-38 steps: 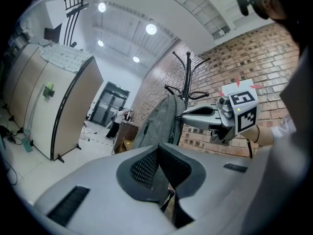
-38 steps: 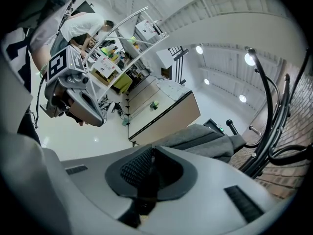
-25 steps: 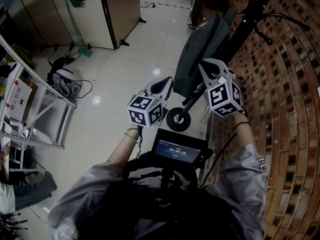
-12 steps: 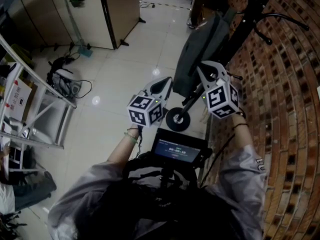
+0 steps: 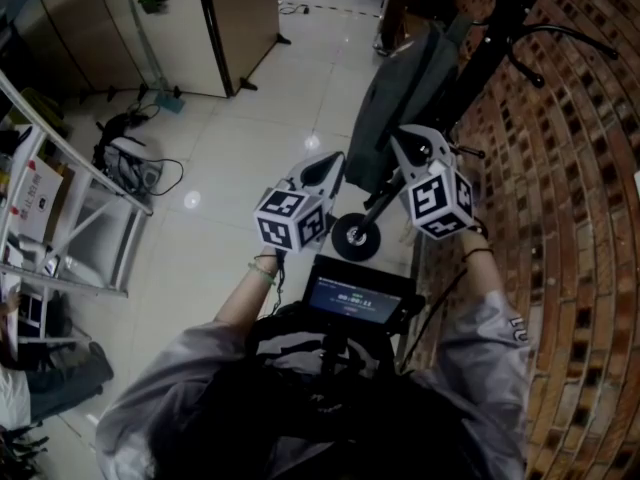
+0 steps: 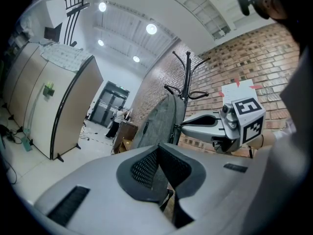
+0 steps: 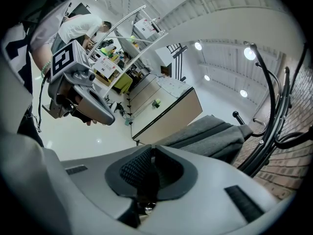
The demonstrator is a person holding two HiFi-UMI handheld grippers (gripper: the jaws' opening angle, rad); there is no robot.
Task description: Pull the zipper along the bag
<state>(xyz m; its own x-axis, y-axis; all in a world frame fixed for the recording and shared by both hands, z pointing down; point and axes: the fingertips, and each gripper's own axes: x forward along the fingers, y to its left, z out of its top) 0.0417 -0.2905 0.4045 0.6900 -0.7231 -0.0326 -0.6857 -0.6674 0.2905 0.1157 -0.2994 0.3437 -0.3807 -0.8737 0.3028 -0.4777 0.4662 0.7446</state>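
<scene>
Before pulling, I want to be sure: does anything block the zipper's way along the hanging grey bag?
Nothing visible does. The right gripper pinches the zipper pull; the left gripper clamps the bag apart from it. The track ahead can't be made out.

No legible txt; screen point(image 5: 350, 298) digits prob. too blurred to read.

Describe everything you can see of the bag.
The bag is grey, fabric-looking, long and flat. It hangs upright from a black coat stand beside the brick wall. A dark line, likely the zipper, runs along it. The left gripper pinches its lower fabric. The right gripper is shut on a small dark piece with a metal ring, apparently the zipper pull.
</scene>
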